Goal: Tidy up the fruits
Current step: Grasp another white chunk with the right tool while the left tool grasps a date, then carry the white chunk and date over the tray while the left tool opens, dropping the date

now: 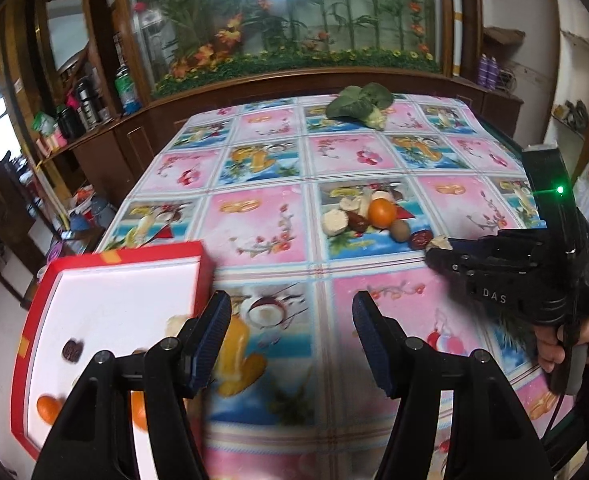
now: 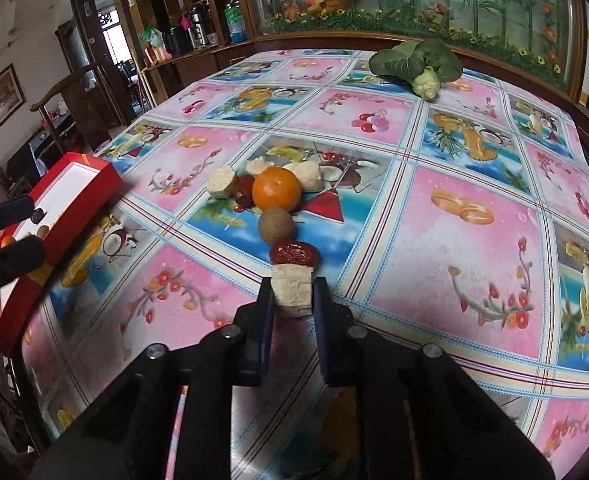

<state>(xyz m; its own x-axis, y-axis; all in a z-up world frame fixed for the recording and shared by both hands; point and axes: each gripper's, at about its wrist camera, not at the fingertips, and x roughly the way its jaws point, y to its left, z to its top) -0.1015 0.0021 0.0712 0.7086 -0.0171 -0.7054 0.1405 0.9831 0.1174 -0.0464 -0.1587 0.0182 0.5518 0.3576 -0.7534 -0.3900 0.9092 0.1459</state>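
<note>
One container on the table: a red box (image 1: 202, 276) with a white interior, shallow, lidless, set at the near left corner of the fruit-print tablecloth (image 2: 454, 248). Contents, as seen in the left wrist view: one dark red date (image 1: 73, 350) lying on the white floor, one orange fruit (image 1: 47, 409) near the box's near end, a second orange shape partly hidden behind the left gripper's finger, and a pale blurred piece at the box's right edge that cannot be identified.

Loose items, mid-table cluster: one orange (image 2: 276, 188); one brown kiwi (image 2: 276, 227) just in front of it; one red date (image 2: 294, 255) nearest the right gripper; a second dark date (image 2: 243, 192) left of the orange; several pale cut pieces, one cylindrical (image 2: 221, 183) at the left, others behind the orange.

One leafy green vegetable (image 2: 418, 66) lies at the far side of the table, well apart from the cluster.

Left gripper (image 1: 290, 328): jaws wide apart, nothing between them, positioned just beside the box's right edge.

Right gripper (image 2: 292, 300): jaws closed onto a pale cut chunk (image 2: 292, 292), which touches the red date ahead of it. A hand (image 1: 562, 344) holds this gripper's handle.
</note>
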